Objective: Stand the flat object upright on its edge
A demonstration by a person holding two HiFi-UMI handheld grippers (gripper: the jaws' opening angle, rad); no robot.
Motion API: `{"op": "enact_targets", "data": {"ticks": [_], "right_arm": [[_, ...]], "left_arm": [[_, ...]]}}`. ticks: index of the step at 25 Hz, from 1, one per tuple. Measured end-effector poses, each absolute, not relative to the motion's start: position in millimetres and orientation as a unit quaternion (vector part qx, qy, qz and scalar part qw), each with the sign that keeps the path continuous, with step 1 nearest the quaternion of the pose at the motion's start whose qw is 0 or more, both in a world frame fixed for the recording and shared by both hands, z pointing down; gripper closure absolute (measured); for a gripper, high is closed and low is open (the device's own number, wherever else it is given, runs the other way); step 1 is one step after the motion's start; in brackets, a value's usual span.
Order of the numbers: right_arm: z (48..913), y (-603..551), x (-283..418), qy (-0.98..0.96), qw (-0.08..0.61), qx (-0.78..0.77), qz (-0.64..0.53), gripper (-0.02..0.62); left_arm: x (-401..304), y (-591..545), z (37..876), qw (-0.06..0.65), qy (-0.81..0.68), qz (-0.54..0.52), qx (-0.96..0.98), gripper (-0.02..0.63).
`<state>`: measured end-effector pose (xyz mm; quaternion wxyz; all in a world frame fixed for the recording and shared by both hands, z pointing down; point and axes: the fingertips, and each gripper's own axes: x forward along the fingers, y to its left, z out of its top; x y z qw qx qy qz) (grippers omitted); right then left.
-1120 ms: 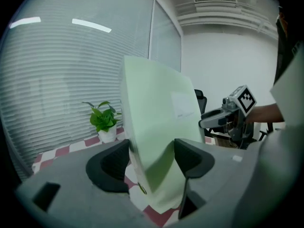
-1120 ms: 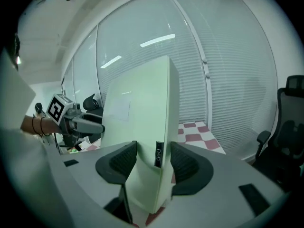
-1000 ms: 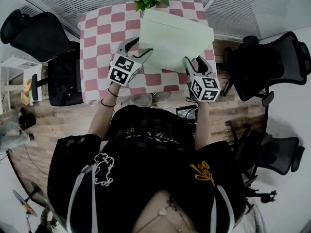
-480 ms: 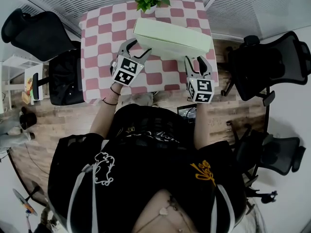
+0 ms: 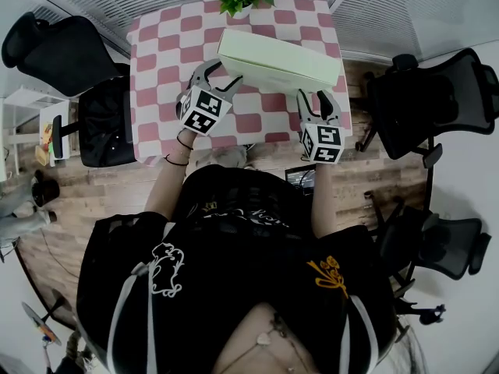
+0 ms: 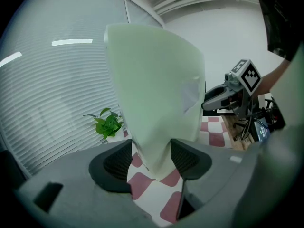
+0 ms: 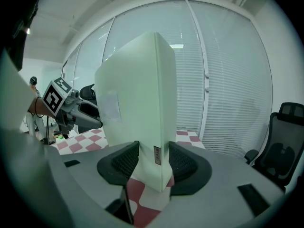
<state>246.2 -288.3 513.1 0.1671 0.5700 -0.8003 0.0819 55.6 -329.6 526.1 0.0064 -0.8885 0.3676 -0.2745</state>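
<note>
Up top on the table [image 5: 156, 68], the box [image 5: 277, 59] stands on edge. Left gripper [image 5: 221, 77] and right gripper [image 5: 316, 100] each pinch an end, I guess to steady it. Left's jaws have just been closing tighter.

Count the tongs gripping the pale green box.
2: left tongs at the left end of the box, right tongs at its right end; both have just been closing on it.
</note>
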Motion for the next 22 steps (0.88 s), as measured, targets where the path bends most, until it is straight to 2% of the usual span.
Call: {"op": "enact_targets", "data": {"ticks": [6, 22], "right_arm": [[513.1, -290.9, 246.5, -0.802, 0.164, 0.567, 0.087, 0.399], [510.0, -287.8, 248.2, -0.798, 0.136, 0.577, 0.107, 0.399]], "left_arm": [[54.9, -332.2, 524.9, 0.015, 0.371, -0.28, -0.886, 0.347], [37.3, -314.0, 508.9, -0.033, 0.402, -0.228, -0.886, 0.347]]}}
